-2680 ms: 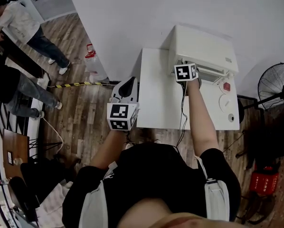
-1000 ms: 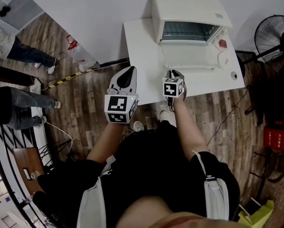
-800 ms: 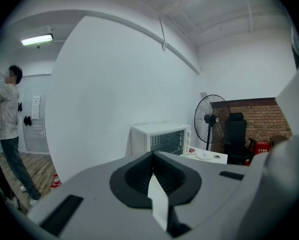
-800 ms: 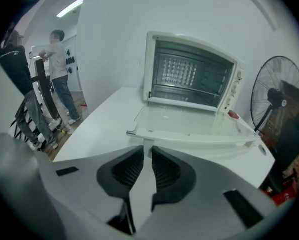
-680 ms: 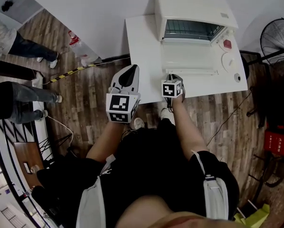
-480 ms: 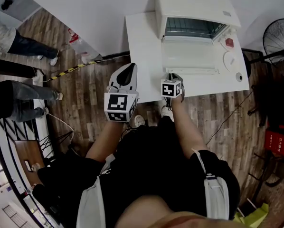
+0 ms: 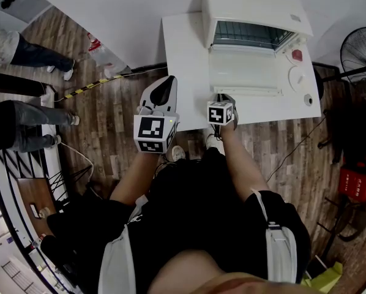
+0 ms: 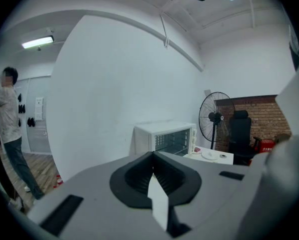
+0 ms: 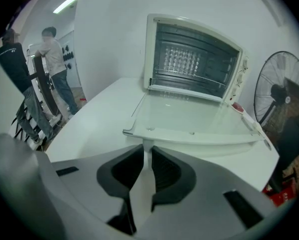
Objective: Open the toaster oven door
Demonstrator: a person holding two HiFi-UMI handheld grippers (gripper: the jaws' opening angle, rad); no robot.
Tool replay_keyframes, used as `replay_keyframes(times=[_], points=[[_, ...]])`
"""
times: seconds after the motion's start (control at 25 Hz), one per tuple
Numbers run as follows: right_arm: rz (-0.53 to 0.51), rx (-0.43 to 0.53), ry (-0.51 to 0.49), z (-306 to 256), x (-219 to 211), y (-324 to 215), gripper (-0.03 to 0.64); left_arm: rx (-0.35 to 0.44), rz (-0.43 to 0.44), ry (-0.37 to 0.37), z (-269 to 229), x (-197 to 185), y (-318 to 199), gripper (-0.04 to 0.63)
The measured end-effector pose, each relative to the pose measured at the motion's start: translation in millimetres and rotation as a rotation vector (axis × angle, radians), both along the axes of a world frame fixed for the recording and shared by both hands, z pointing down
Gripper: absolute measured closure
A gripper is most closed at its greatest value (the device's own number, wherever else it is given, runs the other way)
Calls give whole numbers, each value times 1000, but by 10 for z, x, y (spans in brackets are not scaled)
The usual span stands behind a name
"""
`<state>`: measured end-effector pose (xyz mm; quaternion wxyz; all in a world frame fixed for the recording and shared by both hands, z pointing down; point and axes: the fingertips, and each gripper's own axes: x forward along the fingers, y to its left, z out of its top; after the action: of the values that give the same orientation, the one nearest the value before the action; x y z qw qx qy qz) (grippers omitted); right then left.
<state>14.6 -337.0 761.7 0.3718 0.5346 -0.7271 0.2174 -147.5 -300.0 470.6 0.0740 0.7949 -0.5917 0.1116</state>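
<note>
The white toaster oven [image 7: 253,5] stands at the back of the white table [image 7: 183,54], its cavity and rack in plain sight [image 9: 194,59]. Its glass door [image 7: 247,72] lies folded down flat toward me [image 9: 189,114]. My right gripper [image 7: 223,97] is at the left end of the door handle [image 7: 250,92], shut on it; in the right gripper view the handle bar [image 9: 199,135] runs across just above the jaw tips [image 9: 147,149]. My left gripper [image 7: 168,81] hangs over the floor left of the table, shut and holding nothing [image 8: 152,156].
A red button [image 7: 297,55], a white plate [image 7: 296,78] and a small round piece [image 7: 308,100] lie on the table right of the door. A standing fan [image 7: 357,48] and a red crate [image 7: 353,179] are at the right. People [image 7: 24,48] stand far left.
The oven door, shut at first with my right gripper up at its handle, now lies fully down. Over the last second both grippers have hardly moved.
</note>
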Motion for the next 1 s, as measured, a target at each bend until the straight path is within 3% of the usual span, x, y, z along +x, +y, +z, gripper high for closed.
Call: replay_keyframes(times=[0.36,0.76,0.8,0.88,1.0], points=[[37,-11,-46,-15,14,4,557,23,-7,6,-83,-22,44,584],[7,-8,-67,-59,9,41,554,19,-31,0,-103,-107,97,584],[-1,-5,-73,-64,-2,50,549,17,-31,0,-100,-106,97,584],[-20,2,-87,-74,-22,94,463,16,-31,4,-91,-108,106,584],[-42,-13,-102,-69,-35,237,462,10,-27,8,-66,-97,92,584]])
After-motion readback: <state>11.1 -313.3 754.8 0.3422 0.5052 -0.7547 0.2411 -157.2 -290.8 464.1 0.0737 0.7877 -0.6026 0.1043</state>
